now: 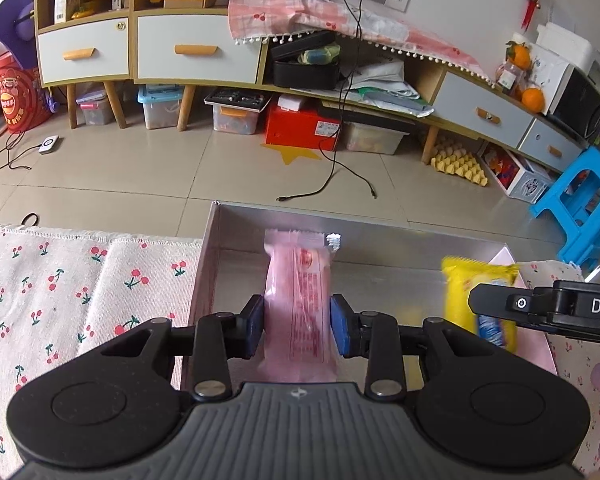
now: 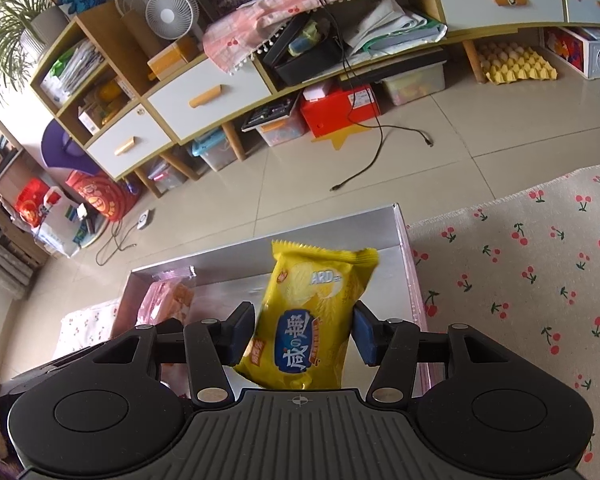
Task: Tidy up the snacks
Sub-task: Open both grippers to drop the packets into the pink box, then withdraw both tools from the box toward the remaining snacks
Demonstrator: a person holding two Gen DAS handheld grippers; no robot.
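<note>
Setting: a table covered with a pale cloth [image 1: 80, 280] printed with small red cherries; beyond its far edge, a tiled floor and a long low cabinet with white drawers.

Box: an open, shallow box [image 1: 380, 236] with shiny silver inner walls and a pink outside sits on the cloth at the table's far edge; in the right wrist view the same box [image 2: 404, 240] lies with cherry cloth to its right.

Left gripper: the left gripper [image 1: 298, 330] points down into the left part of the box. Its two blue pads press on either side of a pink snack packet [image 1: 298, 300], so the fingers stand narrowly apart, closed on the packet.

Pink packet: a long translucent wrapper with red print, held lengthwise, its crimped far end reaching toward the box's back wall. Whether it touches the box floor cannot be told. In the right wrist view it appears at the box's left end [image 2: 166, 300].

Right gripper: the right gripper [image 2: 302, 330] points down over the right part of the box. Its fingers are partly spread with a yellow snack bag [image 2: 312, 312] between them; the pads sit against the bag's sides, holding it.

Yellow bag: a puffy bag with a blue label and white characters, tilted, its top leaning to the right. In the left wrist view it [image 1: 464, 288] shows at the box's right side, well apart from the pink packet.
</note>
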